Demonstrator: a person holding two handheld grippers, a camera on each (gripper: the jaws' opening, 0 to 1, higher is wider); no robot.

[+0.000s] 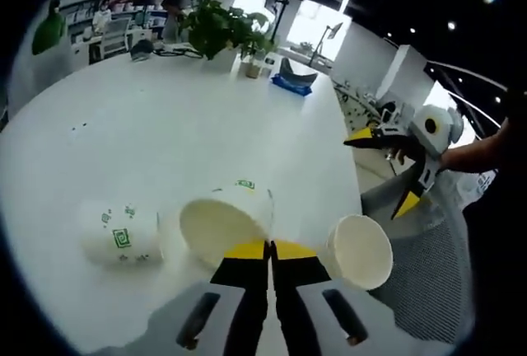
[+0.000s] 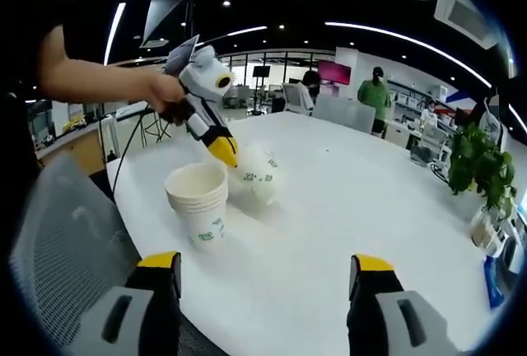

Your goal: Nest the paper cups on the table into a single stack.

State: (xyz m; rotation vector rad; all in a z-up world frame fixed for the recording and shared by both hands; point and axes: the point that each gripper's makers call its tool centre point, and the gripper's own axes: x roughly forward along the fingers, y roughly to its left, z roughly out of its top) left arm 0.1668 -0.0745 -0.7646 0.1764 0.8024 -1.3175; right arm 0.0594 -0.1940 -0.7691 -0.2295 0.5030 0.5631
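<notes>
My left gripper [image 1: 269,249] pinched a tipped paper cup's [image 1: 226,224] rim at frame bottom; right gripper [image 2: 268,269] gaped empty. Partial stack [image 2: 200,201] stood left of centre; loose cup [image 1: 121,232] remained.

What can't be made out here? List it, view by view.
- Left gripper view: whether the left gripper, jaws together, pinches the rim of the tipped cup. Its own tips cover that spot.
- Left gripper view: the base of the cup stack, hidden behind its own rim and the gripper's body.
- Right gripper view: how many cups the cup stack holds. The nested rims are too small to count.
</notes>
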